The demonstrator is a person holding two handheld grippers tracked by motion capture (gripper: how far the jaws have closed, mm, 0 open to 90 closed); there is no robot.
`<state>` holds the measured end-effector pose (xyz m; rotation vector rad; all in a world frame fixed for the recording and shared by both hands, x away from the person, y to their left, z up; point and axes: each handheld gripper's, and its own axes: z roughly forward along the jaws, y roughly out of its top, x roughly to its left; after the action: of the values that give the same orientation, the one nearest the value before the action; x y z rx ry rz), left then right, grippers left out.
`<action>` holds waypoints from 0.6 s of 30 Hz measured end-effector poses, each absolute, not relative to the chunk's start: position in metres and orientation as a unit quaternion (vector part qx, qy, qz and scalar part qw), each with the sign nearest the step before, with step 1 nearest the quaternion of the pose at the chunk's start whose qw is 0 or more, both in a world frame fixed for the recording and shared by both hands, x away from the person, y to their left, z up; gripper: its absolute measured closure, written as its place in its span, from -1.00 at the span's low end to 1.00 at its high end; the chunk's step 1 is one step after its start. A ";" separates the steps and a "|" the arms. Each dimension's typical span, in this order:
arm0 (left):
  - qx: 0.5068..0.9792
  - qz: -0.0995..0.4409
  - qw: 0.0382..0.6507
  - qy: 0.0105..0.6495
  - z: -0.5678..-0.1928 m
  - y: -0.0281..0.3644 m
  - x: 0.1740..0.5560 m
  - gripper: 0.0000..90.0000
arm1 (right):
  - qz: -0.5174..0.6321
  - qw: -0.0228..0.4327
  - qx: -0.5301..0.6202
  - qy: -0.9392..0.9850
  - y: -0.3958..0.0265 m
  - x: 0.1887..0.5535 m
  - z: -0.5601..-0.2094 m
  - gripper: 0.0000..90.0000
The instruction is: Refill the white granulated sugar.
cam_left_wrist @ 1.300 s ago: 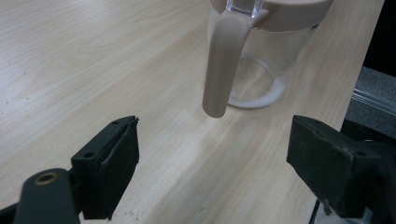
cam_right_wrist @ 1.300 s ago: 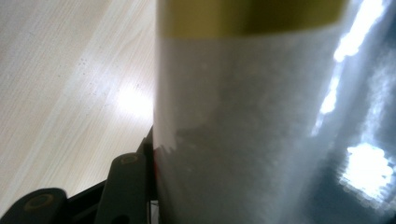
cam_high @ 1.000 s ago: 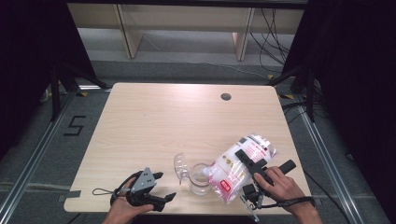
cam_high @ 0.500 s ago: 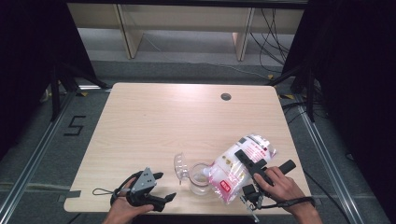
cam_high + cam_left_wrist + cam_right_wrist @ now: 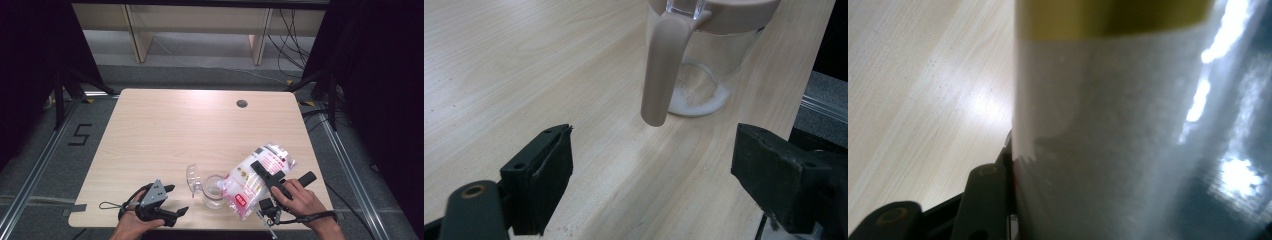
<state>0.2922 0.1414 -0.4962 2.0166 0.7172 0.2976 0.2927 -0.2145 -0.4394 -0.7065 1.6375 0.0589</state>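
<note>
A clear glass pitcher with a beige handle stands near the table's front edge, its lid flipped open to the left. A little white powder lies in its bottom. My right gripper is shut on a clear bag of white granules with red print. The bag is tilted, its lower end at the pitcher's mouth. In the right gripper view the bag presses against the one jaw that shows. My left gripper stands open left of the pitcher, nothing between its jaws, which point at the handle.
The wooden table has a round cable hole at the back right. Both hands work close to the front edge. Wooden shelf legs and cables stand on the floor behind the table.
</note>
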 end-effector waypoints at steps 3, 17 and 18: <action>0.823 0.121 0.471 0.293 -0.496 0.141 0.292 -0.63 | 0.028 0.627 -0.303 0.717 -0.214 0.292 -0.440 0.18; 0.825 0.118 0.470 0.291 -0.496 0.141 0.292 -0.63 | 0.019 0.630 -0.313 0.711 -0.215 0.293 -0.438 0.18; 0.824 0.118 0.471 0.292 -0.496 0.141 0.292 -0.63 | 0.023 0.631 -0.311 0.710 -0.215 0.293 -0.439 0.18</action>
<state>0.2918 0.1408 -0.4961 2.0195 0.7149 0.2889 0.2928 -0.2148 -0.4391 -0.7115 1.6257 0.0530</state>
